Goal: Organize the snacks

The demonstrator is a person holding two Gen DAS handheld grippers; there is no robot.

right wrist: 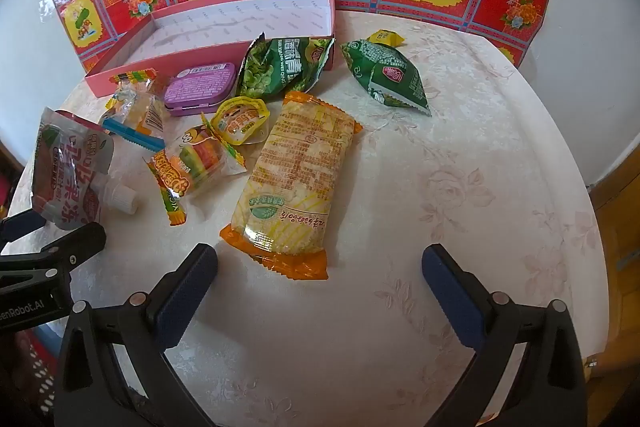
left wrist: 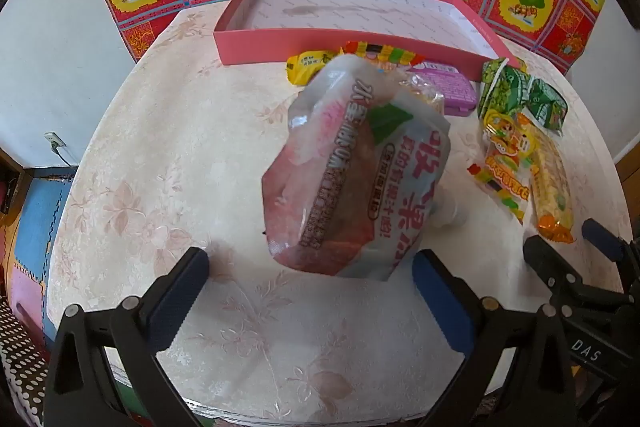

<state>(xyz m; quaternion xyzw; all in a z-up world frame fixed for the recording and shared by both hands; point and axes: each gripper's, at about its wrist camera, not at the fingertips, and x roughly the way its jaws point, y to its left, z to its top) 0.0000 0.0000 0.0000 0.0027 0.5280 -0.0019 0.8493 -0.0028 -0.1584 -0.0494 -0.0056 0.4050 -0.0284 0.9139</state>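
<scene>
Left tool (left wrist: pixel 310 291): fingers spread wide, nothing between the pads; it hung angled down just short of the pouch, so a pick looked to be lining up.
Pouch (left wrist: pixel 352 171): a pink-and-white jelly pouch with a white cap, glossy and soft; it lay on the counter at the left end of the heap, its lower edge just ahead of the left tool, likely first to go.
Box (left wrist: pixel 352 45): pink, shallow, white inside, nothing in it; it sat at the back against the red patterned cloth, mouth up, the likely home for everything.
Tin (right wrist: pixel 200 87): purple, flat, lid shut, just in front of the box wall.
Candies (right wrist: pixel 196 163): small clear wrappers, bright stripes, bunched between pouch and cracker pack.
Cracker pack (right wrist: pixel 292 183): long, orange-ended, see-through, flat on the counter; its near end pointed in between the right tool's fingers.
Green packs (right wrist: pixel 384 75): two crinkled pea bags, one leaning on the box corner, one apart to the right.
Right tool (right wrist: pixel 320 291): also spread wide, holding nothing, hovering just short of the cracker pack.
Counter (right wrist: pixel 460 207): round, pale floral cover, snacks all loose on it.
</scene>
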